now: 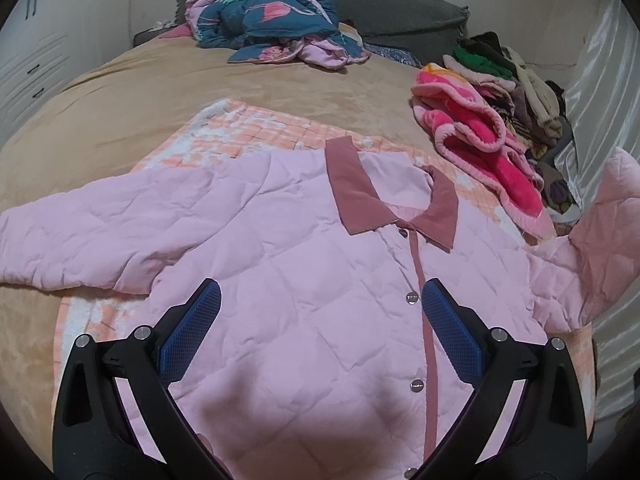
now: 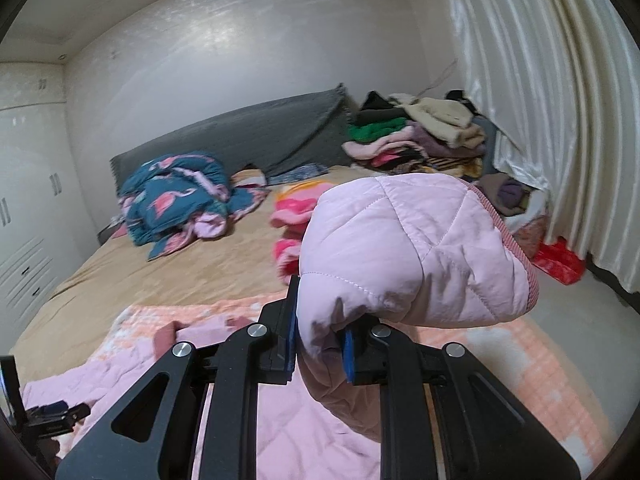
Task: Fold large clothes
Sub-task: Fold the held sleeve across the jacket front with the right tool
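Observation:
A pale pink quilted jacket [image 1: 304,264] with a dusty-rose collar [image 1: 360,184] and snap buttons lies front-up on an orange checked mat [image 1: 256,128] on the bed. My left gripper [image 1: 320,300] is open and hovers just above the jacket's chest, left of the button placket. My right gripper [image 2: 320,336] is shut on the jacket's right sleeve [image 2: 412,248] near the cuff and holds it lifted above the bed. The raised sleeve shows at the right edge of the left wrist view [image 1: 600,232]. The left gripper's body shows at the lower left of the right wrist view [image 2: 52,412].
A tan bedspread [image 1: 160,80] covers the bed. A blue flamingo-print quilt [image 1: 264,12] lies crumpled near the grey headboard cushion [image 1: 400,4]. A pink fleece garment [image 1: 480,144] and a pile of clothes [image 1: 520,80] sit at the right. Curtains [image 2: 540,100] hang on the right.

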The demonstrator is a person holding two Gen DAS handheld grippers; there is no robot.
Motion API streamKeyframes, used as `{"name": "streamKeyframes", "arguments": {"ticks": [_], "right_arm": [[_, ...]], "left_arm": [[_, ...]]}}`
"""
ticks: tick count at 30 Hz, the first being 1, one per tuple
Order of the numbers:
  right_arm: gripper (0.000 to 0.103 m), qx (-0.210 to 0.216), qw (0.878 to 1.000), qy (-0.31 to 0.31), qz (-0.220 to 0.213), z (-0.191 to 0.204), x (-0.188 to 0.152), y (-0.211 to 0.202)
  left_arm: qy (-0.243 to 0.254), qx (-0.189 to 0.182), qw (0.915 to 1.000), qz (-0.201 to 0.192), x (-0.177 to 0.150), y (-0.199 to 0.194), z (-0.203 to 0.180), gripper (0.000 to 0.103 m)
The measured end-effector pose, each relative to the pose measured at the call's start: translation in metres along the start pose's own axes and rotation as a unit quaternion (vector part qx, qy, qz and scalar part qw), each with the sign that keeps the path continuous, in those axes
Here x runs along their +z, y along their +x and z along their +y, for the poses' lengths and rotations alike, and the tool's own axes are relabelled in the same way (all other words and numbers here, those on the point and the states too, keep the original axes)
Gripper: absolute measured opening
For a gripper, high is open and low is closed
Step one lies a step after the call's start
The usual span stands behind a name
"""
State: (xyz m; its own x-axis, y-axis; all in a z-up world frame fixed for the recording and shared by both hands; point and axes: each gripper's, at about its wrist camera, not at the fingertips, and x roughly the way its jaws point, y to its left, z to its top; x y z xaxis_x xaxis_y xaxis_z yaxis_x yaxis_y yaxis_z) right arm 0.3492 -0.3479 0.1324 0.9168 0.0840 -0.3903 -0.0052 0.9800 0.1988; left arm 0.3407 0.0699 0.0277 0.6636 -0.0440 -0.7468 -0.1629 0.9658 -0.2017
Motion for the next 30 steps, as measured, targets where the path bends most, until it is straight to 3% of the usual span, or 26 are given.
{"name": "streamKeyframes", "arguments": {"ticks": [14, 25, 30], "right_arm": [[0.016, 0.052, 0.996, -0.070, 0.033, 0.100, -0.044, 0.050], [0.017, 0.093, 0.986, -0.104, 0.095, 0.167, -0.122, 0.099], [0.018, 0.113, 0.980, -0.081, 0.142, 0.181, -0.163, 0.119]], "left_arm": [[-0.037, -0.001, 0.9991, 0.018, -0.010, 0.002, 0.035, 0.094], [-0.073, -0.002, 0.9971, 0.024, -0.021, 0.014, 0.060, 0.094], [-0.079, -0.011, 0.9960, 0.042, -0.025, 0.026, 0.063, 0.094]]}}
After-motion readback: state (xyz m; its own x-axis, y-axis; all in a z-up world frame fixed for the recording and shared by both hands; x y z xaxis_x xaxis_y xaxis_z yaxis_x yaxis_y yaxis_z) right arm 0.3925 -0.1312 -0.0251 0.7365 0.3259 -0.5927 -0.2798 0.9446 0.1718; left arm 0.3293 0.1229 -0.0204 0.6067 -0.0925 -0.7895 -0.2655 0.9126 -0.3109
